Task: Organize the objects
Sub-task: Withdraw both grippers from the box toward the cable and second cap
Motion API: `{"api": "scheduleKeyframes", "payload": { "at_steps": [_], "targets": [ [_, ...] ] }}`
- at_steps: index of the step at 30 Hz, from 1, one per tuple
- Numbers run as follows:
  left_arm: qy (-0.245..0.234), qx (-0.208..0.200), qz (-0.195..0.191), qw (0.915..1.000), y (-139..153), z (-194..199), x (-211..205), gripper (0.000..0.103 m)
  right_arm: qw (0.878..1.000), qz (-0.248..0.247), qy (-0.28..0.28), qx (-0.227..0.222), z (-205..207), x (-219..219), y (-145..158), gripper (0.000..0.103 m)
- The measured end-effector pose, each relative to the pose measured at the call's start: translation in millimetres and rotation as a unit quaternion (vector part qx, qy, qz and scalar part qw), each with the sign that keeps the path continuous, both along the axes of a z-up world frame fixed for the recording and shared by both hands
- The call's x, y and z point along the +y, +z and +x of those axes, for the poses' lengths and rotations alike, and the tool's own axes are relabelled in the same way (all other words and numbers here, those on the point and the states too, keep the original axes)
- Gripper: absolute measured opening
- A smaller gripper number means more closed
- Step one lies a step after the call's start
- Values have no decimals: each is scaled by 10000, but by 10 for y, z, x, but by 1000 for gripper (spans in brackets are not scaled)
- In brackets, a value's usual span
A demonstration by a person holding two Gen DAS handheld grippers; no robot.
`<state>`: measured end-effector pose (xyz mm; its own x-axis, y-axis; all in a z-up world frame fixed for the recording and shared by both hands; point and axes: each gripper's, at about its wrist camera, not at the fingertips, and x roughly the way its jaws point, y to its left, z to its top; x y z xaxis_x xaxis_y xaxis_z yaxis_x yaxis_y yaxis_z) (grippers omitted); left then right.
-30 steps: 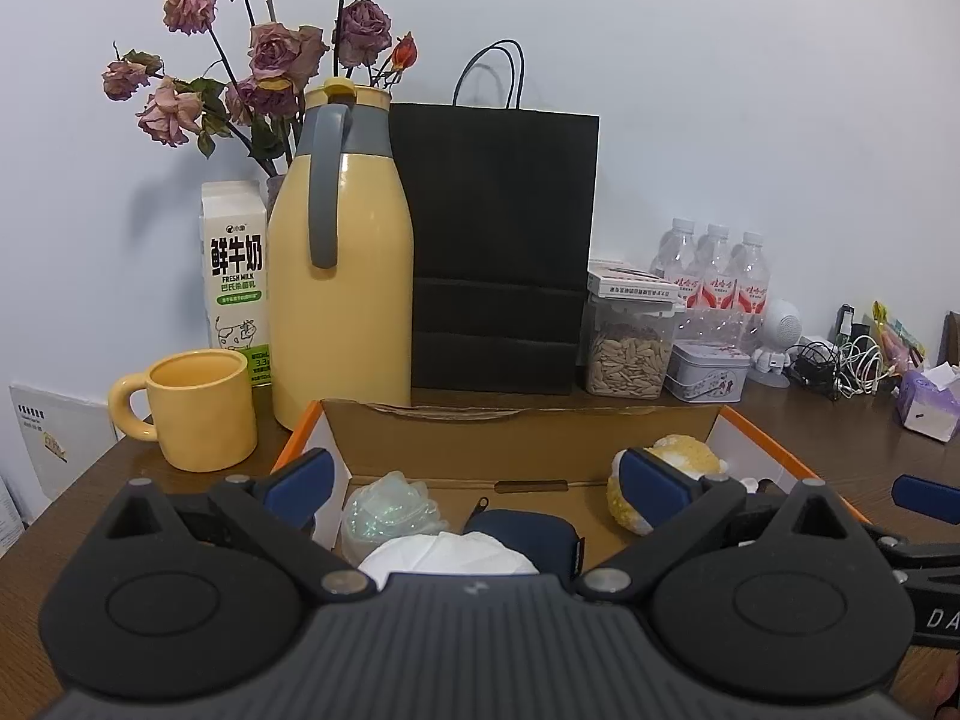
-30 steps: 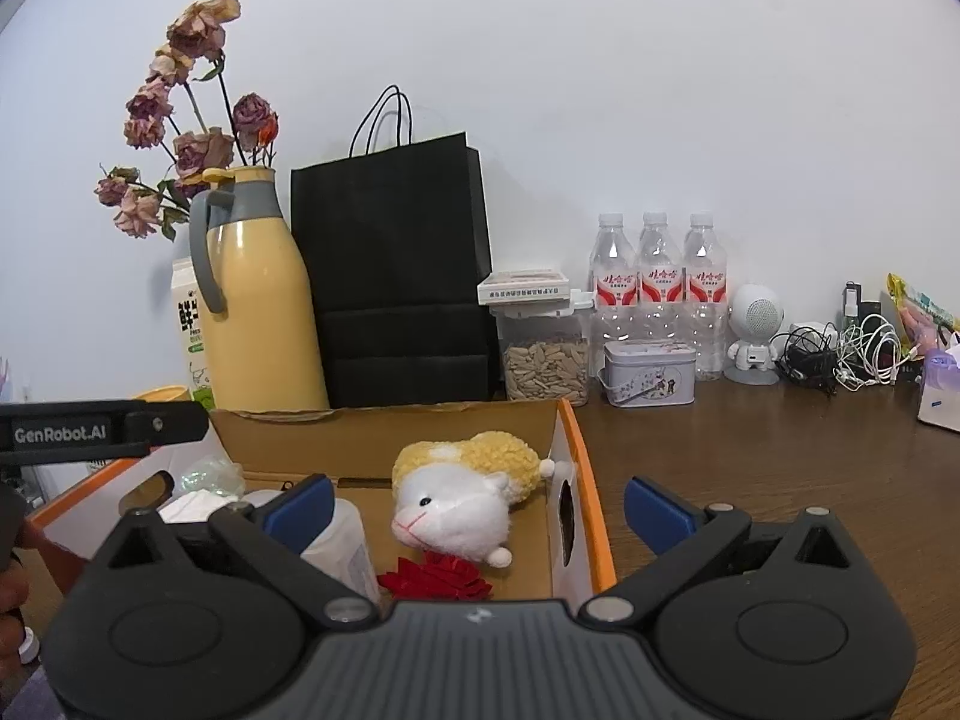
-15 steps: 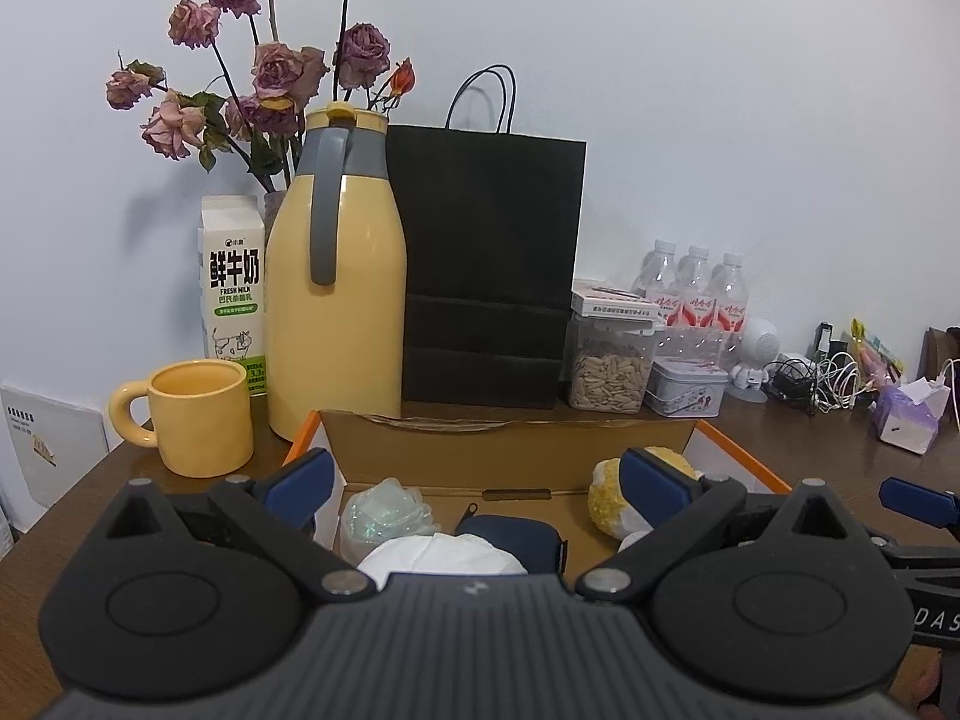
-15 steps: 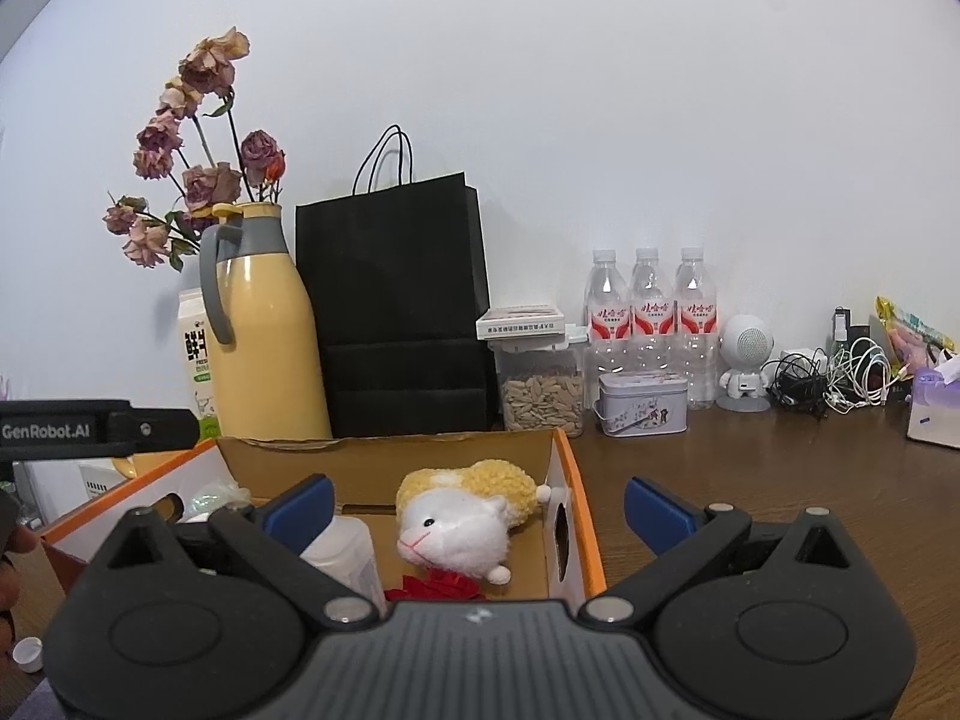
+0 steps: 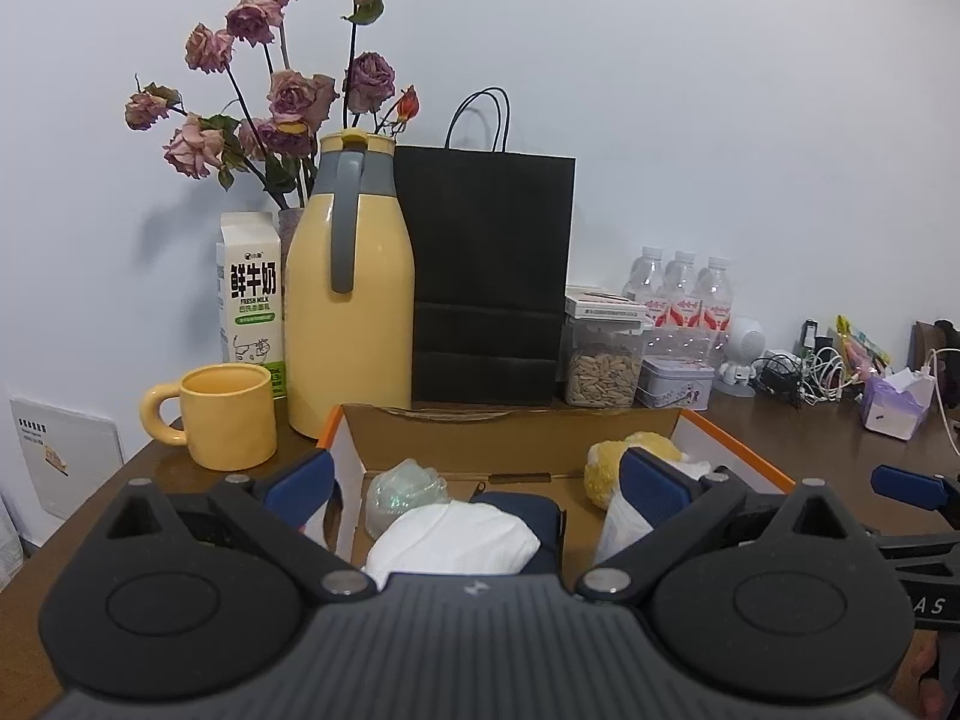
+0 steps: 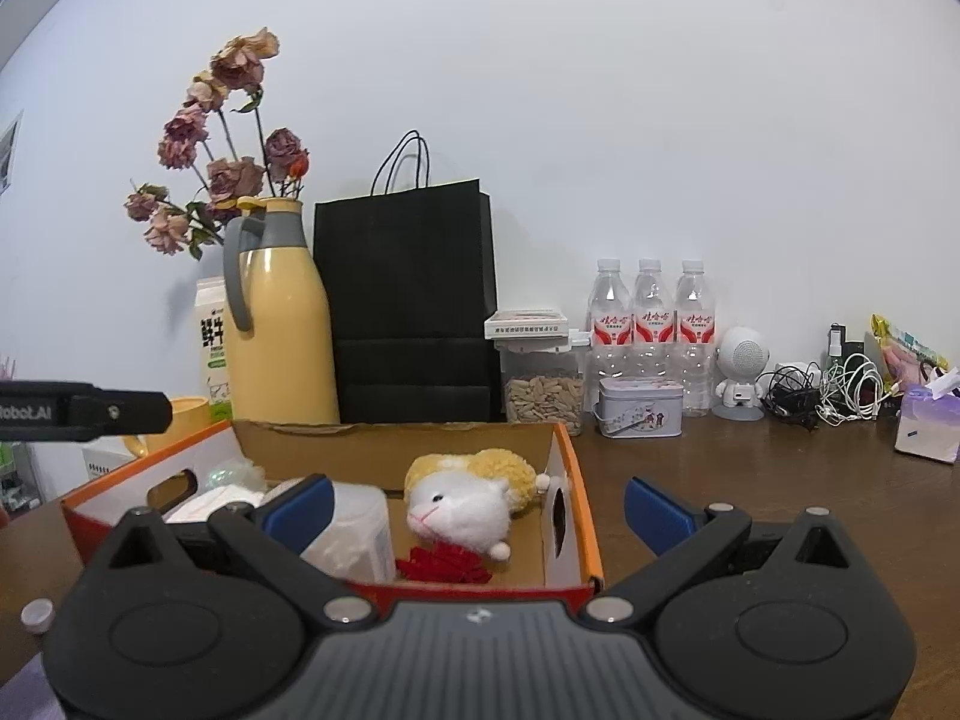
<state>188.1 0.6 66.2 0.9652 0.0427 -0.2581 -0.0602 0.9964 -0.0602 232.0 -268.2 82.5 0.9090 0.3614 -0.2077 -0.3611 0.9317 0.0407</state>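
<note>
An open cardboard box (image 5: 510, 435) with orange rims (image 6: 579, 495) sits on the brown table. Inside lie a white and yellow plush toy (image 6: 465, 501), a red tassel (image 6: 444, 563), a clear plastic container (image 6: 354, 534), white cloth (image 5: 450, 537), a dark blue pouch (image 5: 528, 507) and a crinkled clear bag (image 5: 405, 489). My left gripper (image 5: 474, 489) hovers open above the box's near side, holding nothing. My right gripper (image 6: 477, 510) is open too, straddling the box's right wall, empty.
Behind the box stand a yellow thermos (image 5: 348, 294), yellow mug (image 5: 222, 417), milk carton (image 5: 251, 294), dried roses (image 5: 282, 96), black paper bag (image 5: 489, 276), seed jar (image 5: 603, 360), tin (image 6: 641, 414), three water bottles (image 6: 651, 324). Cables (image 6: 840, 387) and a tissue pack (image 6: 927, 420) lie right. A bottle cap (image 6: 37, 613) lies left.
Both grippers have pulled back and risen a little from the box; the scene looks smaller and lower in both views. Both stayed open and empty.
</note>
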Motion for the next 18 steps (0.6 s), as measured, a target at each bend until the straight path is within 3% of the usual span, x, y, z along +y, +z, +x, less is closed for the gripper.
{"api": "scheduleKeyframes", "payload": {
  "at_steps": [18],
  "targets": [
    [243, 479, -21, 9986, -147, -609, 371, 103, 9964, -502, 589, 334, -702, 59, -73, 103]
  ]
}}
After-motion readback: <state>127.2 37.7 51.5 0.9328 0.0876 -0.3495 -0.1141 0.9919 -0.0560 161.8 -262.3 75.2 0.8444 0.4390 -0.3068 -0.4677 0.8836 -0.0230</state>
